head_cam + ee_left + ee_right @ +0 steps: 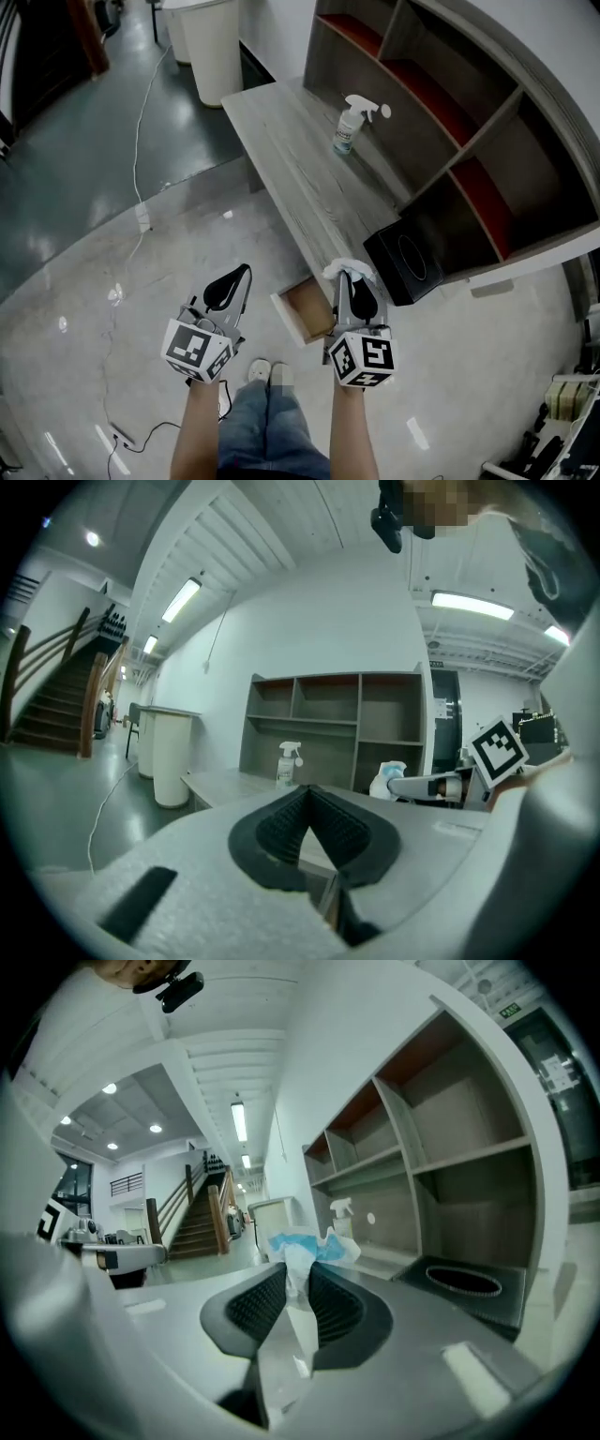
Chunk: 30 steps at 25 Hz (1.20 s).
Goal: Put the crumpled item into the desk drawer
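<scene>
The crumpled item (349, 270) is a white and pale blue wad. My right gripper (357, 292) is shut on it and holds it up in the air, just above the desk's near end and to the right of the open drawer. In the right gripper view the crumpled item (302, 1252) sticks out from between the ribbed pads of the right gripper (298, 1277). The desk drawer (306, 310) stands pulled out below the grey desk top (291, 159), and its wooden inside shows. My left gripper (228, 286) hangs over the floor left of the drawer, shut on nothing. Its jaws meet at the left gripper (307, 791) tips.
A spray bottle (352, 122) stands on the desk by the shelf unit (450, 112). A black box (405, 261) with a round opening sits at the desk's near end, right of my right gripper. White bins (211, 47) stand at the far end. A cable (141, 206) runs across the floor.
</scene>
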Available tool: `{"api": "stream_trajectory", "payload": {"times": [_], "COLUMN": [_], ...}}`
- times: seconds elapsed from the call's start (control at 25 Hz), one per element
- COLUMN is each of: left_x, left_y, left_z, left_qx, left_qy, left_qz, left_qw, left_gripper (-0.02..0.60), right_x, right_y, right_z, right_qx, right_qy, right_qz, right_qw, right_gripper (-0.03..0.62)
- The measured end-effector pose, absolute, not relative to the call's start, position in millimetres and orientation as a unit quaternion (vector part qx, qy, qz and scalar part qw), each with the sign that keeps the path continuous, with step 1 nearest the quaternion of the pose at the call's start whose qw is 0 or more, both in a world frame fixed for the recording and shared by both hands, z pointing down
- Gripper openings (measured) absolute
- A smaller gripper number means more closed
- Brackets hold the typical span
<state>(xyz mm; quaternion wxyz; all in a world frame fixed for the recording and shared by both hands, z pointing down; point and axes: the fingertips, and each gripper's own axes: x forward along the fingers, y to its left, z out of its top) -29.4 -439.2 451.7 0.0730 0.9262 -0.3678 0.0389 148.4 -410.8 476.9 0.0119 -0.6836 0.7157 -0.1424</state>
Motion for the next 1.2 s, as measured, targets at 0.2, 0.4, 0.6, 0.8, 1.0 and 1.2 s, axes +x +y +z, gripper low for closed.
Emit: {"api": "stream_trajectory", "payload": {"times": [0.2, 0.4, 0.6, 0.8, 1.0, 1.2], "left_x": [-37.8, -48.4, -57.4, -63.3, -67.2, -62.8], "left_y": [-423.5, -414.9, -408.9, -407.3, -409.4, -419.3], "left_z": [526.1, 598.2, 646.6, 668.0, 658.6, 613.2], "left_qx": [0.924, 0.917, 0.912, 0.908, 0.907, 0.912], "left_qy": [-0.353, -0.347, -0.345, -0.347, -0.354, -0.359], "left_qz": [0.075, 0.100, 0.112, 0.117, 0.112, 0.096], "left_qw": [0.127, 0.170, 0.194, 0.202, 0.199, 0.175], "left_gripper": [0.003, 0.003, 0.003, 0.003, 0.003, 0.003], "right_x": [104.1, 93.5, 103.5, 106.4, 100.7, 87.3], "right_y": [-378.0, -361.9, -358.4, -360.7, -358.3, -368.6], "right_z": [576.3, 675.3, 745.6, 784.5, 776.9, 704.9], "right_qx": [-0.682, -0.697, -0.716, -0.706, -0.699, -0.687], "right_qy": [0.695, 0.650, 0.605, 0.593, 0.598, 0.645], "right_qz": [-0.223, -0.291, -0.329, -0.365, -0.370, -0.318], "right_qw": [-0.040, -0.089, -0.116, -0.129, -0.128, -0.105], "right_gripper": [0.087, 0.087, 0.087, 0.133, 0.204, 0.161]}}
